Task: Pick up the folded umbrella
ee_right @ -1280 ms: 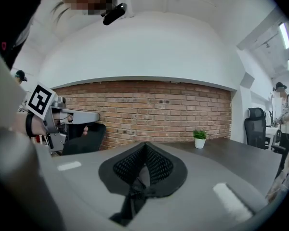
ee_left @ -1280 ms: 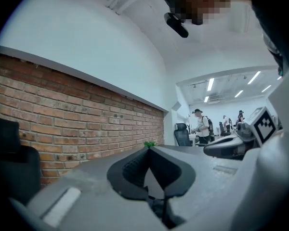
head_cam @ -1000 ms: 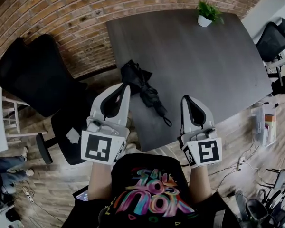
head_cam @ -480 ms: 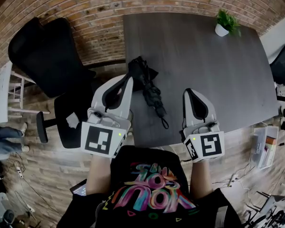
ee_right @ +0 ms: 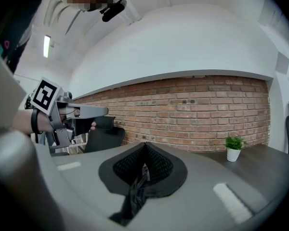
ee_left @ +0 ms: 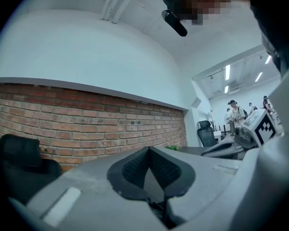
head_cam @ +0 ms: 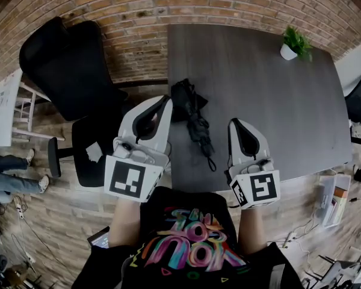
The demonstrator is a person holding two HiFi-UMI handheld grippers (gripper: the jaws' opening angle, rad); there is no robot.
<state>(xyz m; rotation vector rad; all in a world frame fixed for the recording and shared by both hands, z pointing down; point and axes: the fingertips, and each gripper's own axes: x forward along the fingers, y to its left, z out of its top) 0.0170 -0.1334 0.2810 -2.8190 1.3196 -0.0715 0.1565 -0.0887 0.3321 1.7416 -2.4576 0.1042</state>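
A potted plant (head_cam: pixel 292 46) stands on the dark table (head_cam: pixel 271 101) beside a brick wall (head_cam: pixel 138 11).

Rough brick wall (head_cam: pixel 138 11), matt dark table (head_cam: pixel 271 101) — crumpled cloth umbrella (head_cam: pixel 195 119)

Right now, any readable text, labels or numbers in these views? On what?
No text can be quoted.
Shirt print: big multicoloured stylised letters, too warped to read.
Left marker cube: black-and-white square pattern, no letters.
Right marker cube: the same kind of pattern, no letters.
Nothing else shows legible print.
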